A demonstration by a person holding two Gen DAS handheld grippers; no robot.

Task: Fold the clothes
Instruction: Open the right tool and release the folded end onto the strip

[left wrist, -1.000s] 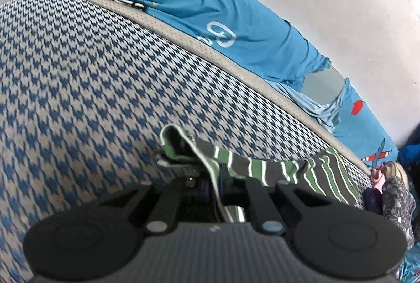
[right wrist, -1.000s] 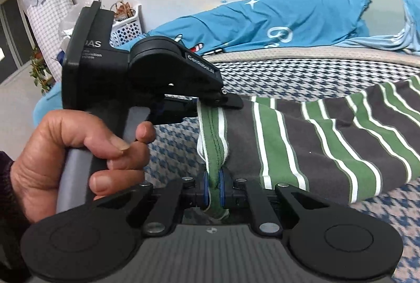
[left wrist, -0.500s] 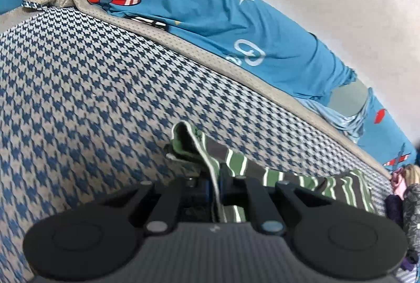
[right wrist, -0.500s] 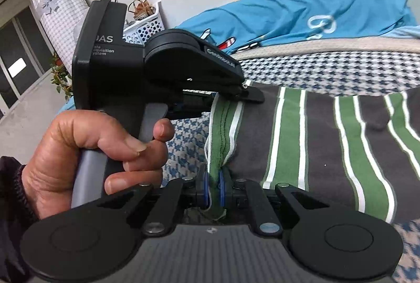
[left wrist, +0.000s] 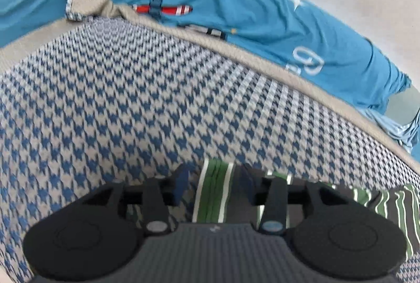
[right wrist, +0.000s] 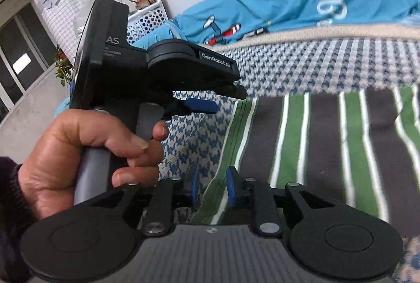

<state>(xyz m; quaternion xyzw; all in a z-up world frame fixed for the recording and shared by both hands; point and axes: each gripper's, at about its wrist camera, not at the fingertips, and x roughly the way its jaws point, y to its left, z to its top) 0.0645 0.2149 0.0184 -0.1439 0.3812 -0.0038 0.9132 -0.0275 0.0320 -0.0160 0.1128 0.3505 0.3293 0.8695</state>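
Left gripper (left wrist: 214, 183): jaws opening. The green hem band of the striped garment (right wrist: 328, 146) lies between the pads, which stand clear of it on both sides; the cloth is released. Right gripper (right wrist: 211, 186): jaws also opening. The same hem edge runs between its blue pads, and no pad appears to press on it, so this grip is released as well. A hand (right wrist: 86, 151) holds the handle of the left gripper, which appears in the right wrist view just beside the hem.

All locations below are referenced to the garment. It lies spread flat, hem edge toward both grippers, directly on the houndstooth bed cover (left wrist: 131, 104). Beyond its far side, past the cover's beige border, a blue printed quilt (left wrist: 249, 15) is bunched against the wall. Well beyond the hem side, a white perforated basket (right wrist: 147, 18) stands on the floor.

Handling judgement: the garment appears to be a light, soft knit with no stiffness. It will drape and sag between two hold points and may slide on itself when doubled. Take hold at the hem band or at corner seams, where the fabric is doubled and thicker; pinching a single mid-panel layer is likely to drag the layer beneath.
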